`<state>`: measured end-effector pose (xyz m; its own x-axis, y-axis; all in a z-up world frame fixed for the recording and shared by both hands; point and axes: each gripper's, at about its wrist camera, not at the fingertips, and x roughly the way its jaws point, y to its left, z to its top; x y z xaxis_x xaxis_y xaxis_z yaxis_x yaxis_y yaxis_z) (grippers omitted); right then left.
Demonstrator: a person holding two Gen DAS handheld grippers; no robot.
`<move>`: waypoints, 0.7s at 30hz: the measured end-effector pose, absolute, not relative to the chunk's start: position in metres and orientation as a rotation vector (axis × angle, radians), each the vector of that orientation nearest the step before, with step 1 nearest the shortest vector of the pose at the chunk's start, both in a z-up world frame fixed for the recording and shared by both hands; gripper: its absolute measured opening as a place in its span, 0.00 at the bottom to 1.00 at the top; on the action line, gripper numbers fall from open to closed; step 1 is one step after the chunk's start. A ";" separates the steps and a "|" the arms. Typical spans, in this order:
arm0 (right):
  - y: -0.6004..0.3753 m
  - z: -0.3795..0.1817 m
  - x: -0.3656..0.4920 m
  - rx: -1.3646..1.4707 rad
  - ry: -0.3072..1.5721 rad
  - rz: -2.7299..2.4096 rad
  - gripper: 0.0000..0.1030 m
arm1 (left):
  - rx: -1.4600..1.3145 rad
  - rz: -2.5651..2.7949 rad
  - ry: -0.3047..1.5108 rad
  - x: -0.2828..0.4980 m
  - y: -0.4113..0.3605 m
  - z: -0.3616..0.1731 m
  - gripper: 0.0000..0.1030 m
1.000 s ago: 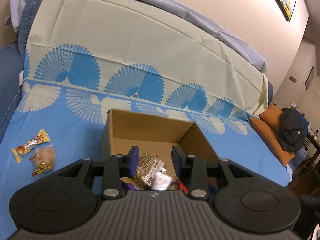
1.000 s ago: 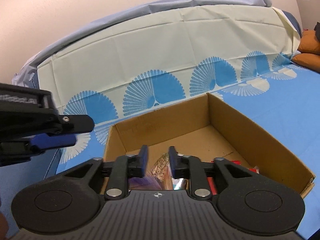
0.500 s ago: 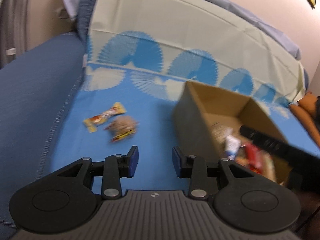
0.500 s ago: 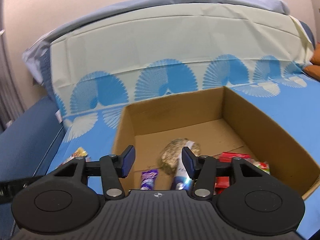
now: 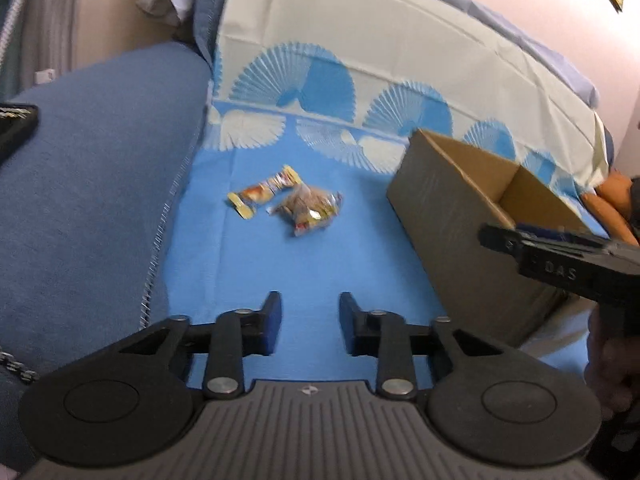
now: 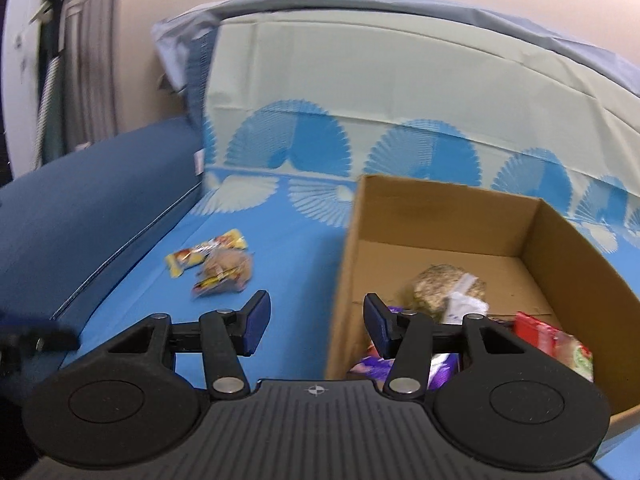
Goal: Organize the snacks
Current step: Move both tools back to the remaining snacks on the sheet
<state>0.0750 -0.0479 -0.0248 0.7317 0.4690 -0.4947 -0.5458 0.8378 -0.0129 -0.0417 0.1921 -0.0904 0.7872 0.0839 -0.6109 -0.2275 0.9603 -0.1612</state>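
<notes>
Most snacks already lie in the cardboard box (image 6: 440,216), while a yellow bar (image 5: 262,192) and a brown packet (image 5: 310,208) remain on the blue bedcover (image 5: 304,264) at twelve o'clock of the left gripper (image 5: 307,322), its narrowly parted fingers having just been closing on nothing, the right gripper (image 6: 314,326) wider and empty.

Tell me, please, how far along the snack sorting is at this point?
Done: several snacks already lie in the cardboard box, including a round seed cake, a purple packet and a red packet. In hand: nothing; the left gripper and right gripper both stand open and empty. Left: the yellow candy bar and the clear brown-snack bag on the blue cloth.
</notes>
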 end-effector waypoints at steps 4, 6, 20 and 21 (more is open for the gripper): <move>-0.035 -0.029 0.066 -0.206 0.479 0.563 0.66 | -0.230 0.130 0.622 -0.041 0.190 -0.090 0.26; -0.033 -0.030 0.064 -0.209 0.470 0.548 0.66 | -0.246 0.134 0.621 -0.037 0.192 -0.092 0.26; -0.007 -0.027 0.053 -0.221 0.352 0.628 0.62 | -0.298 0.242 0.553 0.010 0.212 -0.108 0.23; -0.003 -0.027 0.056 -0.216 0.370 0.656 0.62 | -0.298 0.266 0.545 0.015 0.213 -0.110 0.23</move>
<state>0.0565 -0.0027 -0.0274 0.7310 0.5527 -0.4003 -0.6285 0.7738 -0.0794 0.0155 0.2134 -0.1104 0.8233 0.1677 -0.5422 -0.3241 0.9232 -0.2066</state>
